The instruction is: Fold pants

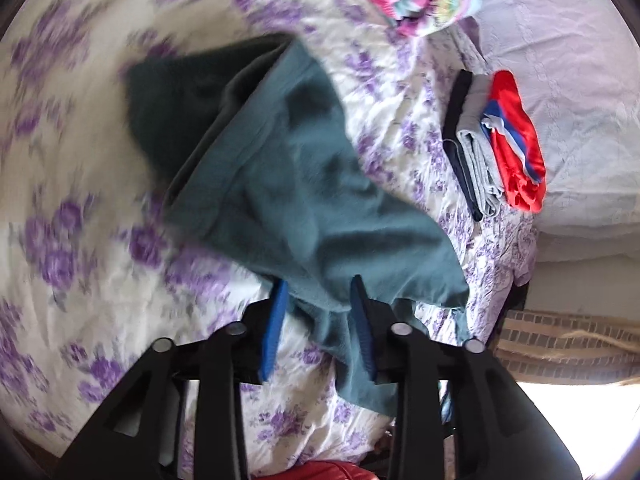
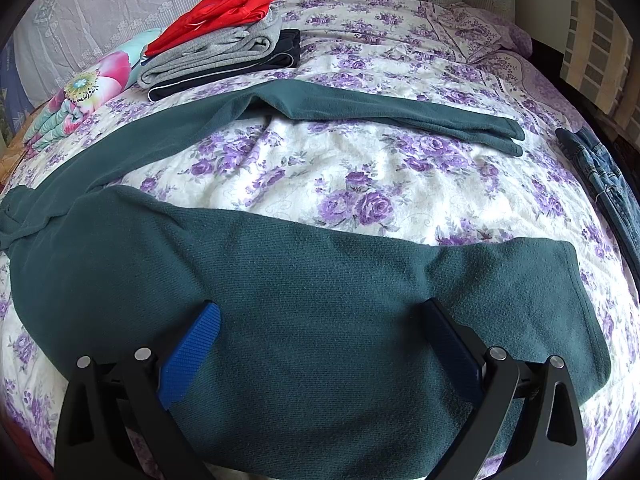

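Teal pants (image 2: 304, 300) — spread on the floral bedspread (image 2: 360, 184), near leg along its near edge, far leg toward the folded stack (image 2: 224, 52); long axis crosswise. Left gripper (image 1: 320, 312) pinches a bunched fold; right gripper (image 2: 320, 340) released, straddling cloth. Risk — thin pinch slips, fold collapses.

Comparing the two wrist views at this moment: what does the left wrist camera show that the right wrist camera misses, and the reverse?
Only the left wrist view shows the left gripper, its blue pads pinching a bunched, lifted part of the green pants.

Only the right wrist view shows the right gripper, jaws wide over the flat pants, a pant leg's cuffs, and blue jeans at the bed's edge.

Both show the floral bedspread, the folded stack topped by a red garment, and the colourful flowered bundle.
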A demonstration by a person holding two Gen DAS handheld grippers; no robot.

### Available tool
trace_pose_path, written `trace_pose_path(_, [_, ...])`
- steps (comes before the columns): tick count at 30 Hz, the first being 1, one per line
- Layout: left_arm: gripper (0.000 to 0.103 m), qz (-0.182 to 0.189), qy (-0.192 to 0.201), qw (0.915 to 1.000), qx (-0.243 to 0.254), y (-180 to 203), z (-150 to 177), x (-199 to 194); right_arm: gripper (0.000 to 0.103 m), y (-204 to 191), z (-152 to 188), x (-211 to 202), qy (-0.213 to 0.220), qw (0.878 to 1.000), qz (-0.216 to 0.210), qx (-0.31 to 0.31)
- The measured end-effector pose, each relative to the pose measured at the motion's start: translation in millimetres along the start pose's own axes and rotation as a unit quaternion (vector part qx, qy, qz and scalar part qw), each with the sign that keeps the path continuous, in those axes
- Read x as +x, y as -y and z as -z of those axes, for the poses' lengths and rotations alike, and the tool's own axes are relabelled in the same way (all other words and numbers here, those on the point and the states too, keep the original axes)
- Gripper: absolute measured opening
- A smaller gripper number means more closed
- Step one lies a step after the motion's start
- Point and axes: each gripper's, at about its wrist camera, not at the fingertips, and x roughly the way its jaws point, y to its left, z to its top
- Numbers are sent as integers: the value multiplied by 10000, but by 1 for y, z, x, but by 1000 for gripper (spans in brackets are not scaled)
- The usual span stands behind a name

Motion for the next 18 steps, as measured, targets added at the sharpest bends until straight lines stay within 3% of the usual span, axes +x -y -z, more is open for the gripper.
trace_pose_path(6, [37,-108,73,9996,-265,-15,1,4,100,0,1,0,5,10000,-4,3])
trace_pose_path(9, [24,17,113,9995,-298,-16,0,3,100,0,1,0,6,10000,-3,3])
trace_pose_path(13, [5,-8,271,9996,44,-1,-2,-4,100,0,1,0,8,10000,-4,4])
trace_pose_path(18, [1,169,500,9982,272,22,-14,-16,100,0,2,0,10,10000,-7,4])
